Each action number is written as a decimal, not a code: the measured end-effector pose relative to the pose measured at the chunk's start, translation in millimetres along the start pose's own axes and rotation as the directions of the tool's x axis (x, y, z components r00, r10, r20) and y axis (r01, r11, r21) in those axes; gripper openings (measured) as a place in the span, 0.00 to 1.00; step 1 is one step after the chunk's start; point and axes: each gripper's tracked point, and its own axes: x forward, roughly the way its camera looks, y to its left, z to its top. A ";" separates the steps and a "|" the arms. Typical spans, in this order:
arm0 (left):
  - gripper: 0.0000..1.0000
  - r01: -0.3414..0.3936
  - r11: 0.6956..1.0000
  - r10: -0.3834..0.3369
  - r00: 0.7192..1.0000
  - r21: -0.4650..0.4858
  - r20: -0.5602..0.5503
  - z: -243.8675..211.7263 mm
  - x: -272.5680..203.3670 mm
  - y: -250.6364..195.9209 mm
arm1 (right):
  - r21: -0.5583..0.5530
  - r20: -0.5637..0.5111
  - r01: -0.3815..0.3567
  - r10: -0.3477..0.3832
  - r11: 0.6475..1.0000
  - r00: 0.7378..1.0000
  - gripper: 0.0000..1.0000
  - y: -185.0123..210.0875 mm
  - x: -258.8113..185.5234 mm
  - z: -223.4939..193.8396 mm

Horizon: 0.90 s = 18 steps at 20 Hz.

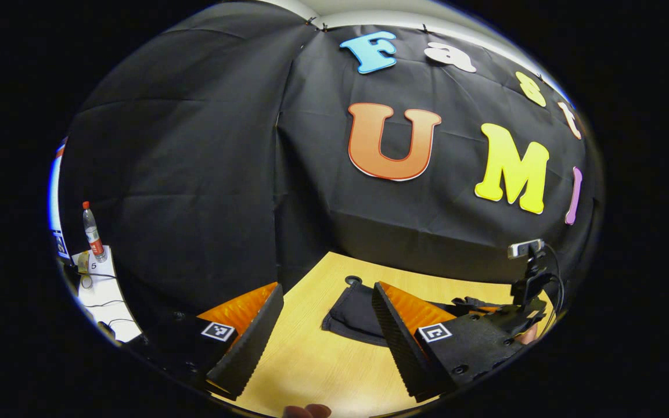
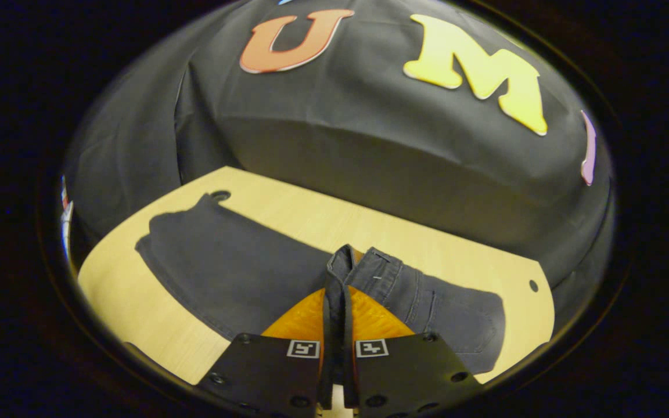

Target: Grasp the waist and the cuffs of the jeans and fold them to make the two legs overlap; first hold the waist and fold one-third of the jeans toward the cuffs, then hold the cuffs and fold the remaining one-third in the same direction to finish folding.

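In the right gripper view, the right gripper [image 2: 339, 273] is clenching the waist [image 2: 369, 264] of the dark jeans [image 2: 236, 273]: both fingers are pressing together on a fold of the waistband, which is standing up between them. The rest of the jeans are lying flat on the light wooden table [image 2: 427, 244], with the legs stretching away to the left toward a small round hole [image 2: 220, 195] in the tabletop, and the seat part lying to the right of the gripper. In the left gripper view, the left gripper [image 1: 326, 325] is released, its two fingers are standing wide apart above the bare table [image 1: 323, 360] and are touching nothing. Between and beyond these fingers, the cuffs [image 1: 349, 316] of the jeans are lying on the table, near the same kind of round hole [image 1: 353, 280]. Farther to the right in this view, the other gripper [image 1: 523, 307] is showing at the far end of the jeans. At the left edge, a plastic bottle [image 1: 93, 232] is standing on a white surface [image 1: 105, 296].
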 end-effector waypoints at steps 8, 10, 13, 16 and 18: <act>0.99 0.048 0.989 -0.059 0.995 -0.138 -0.076 -33.5 28.0 -0.1 | -0.029 -0.046 -0.164 0.163 0.986 0.986 0.66 38.1 -12.2 -11.5; 0.99 0.090 0.980 -0.110 0.989 -0.178 -0.104 -48.3 41.0 -3.7 | -0.006 -0.018 -0.195 0.195 0.981 0.981 0.87 33.1 -43.1 3.9; 0.99 0.096 0.953 -0.164 0.961 -0.286 -0.223 -88.6 62.1 -6.9 | 0.005 0.060 -0.213 0.212 0.977 0.975 0.97 8.4 -98.7 36.7; 0.99 0.079 0.845 -0.286 0.903 -0.529 -0.322 -125.6 85.1 -27.9 | 0.053 0.108 -0.205 0.198 0.977 0.974 0.95 -26.7 -145.7 55.9; 0.99 0.016 0.689 -0.365 0.872 -0.725 -0.327 -137.7 93.4 -41.4 | 0.076 0.132 -0.176 0.166 0.981 0.977 0.94 -55.9 -174.0 64.0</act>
